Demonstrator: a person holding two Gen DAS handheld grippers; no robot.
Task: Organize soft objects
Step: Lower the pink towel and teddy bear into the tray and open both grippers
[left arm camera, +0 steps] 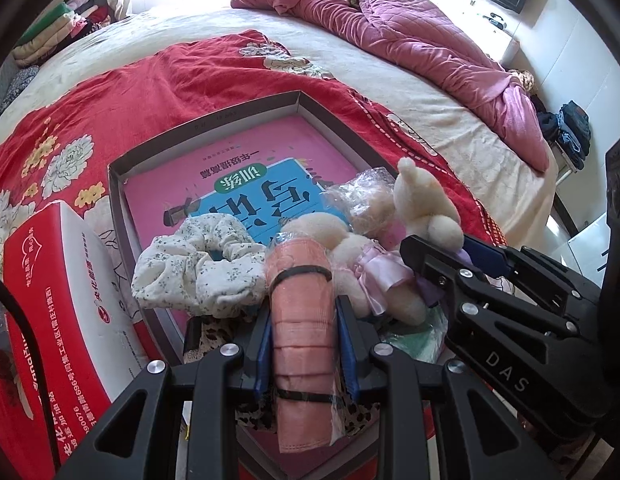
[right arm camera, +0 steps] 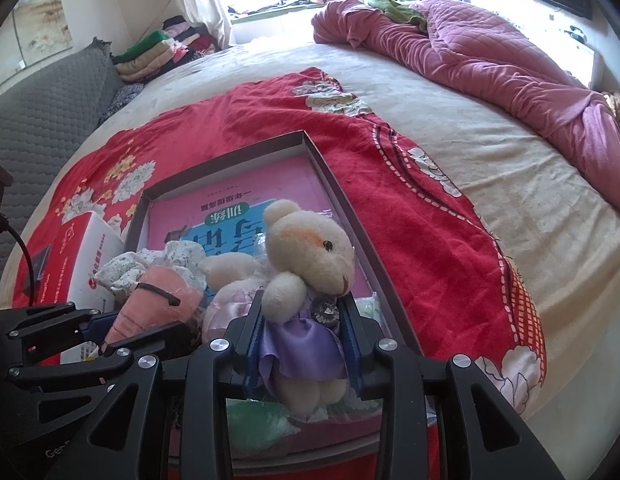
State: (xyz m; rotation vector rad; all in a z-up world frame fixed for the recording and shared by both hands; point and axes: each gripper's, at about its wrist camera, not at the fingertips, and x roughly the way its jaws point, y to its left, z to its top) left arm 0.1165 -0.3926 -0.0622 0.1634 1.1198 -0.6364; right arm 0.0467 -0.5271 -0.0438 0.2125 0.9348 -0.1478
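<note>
- The left gripper (left arm camera: pixel 303 332) had its blue-padded fingers (left arm camera: pixel 263 344) closed against both sides of a salmon-pink roll of folded cloth bound by two black elastic bands (left arm camera: pixel 301 320), holding it lengthwise over the near end of a shallow grey cardboard tray (left arm camera: pixel 229 114).
- The right gripper (right arm camera: pixel 303 340) pinched a cream plush bear in a purple satin dress (right arm camera: pixel 305 256) at the dress, its fingers (right arm camera: pixel 352 340) pressed to either side; the bear stood upright above the tray's near right part, its head turned to the right.
- Inside the tray lay a pink and blue workbook with printed characters (left arm camera: pixel 237 184), covering most of the floor.
- A white floral fabric scrunchie (left arm camera: pixel 197 264) rested on the book's near left area, touching the pink roll's far end.
- A second cream plush toy in a pink satin dress (left arm camera: pixel 350 268) lay just right of the roll, between it and the held bear.
- Crinkled clear plastic wrap (left arm camera: pixel 362 188) sat just beyond these toys.
- A red and white cardboard box with printed text (left arm camera: pixel 57 300) stood just left of the tray.
- The tray sat on a red floral blanket (right arm camera: pixel 410 220) spread over a cream bedsheet (right arm camera: pixel 510 168); a rumpled pink quilted comforter (right arm camera: pixel 490 52) lay at the far right.
</note>
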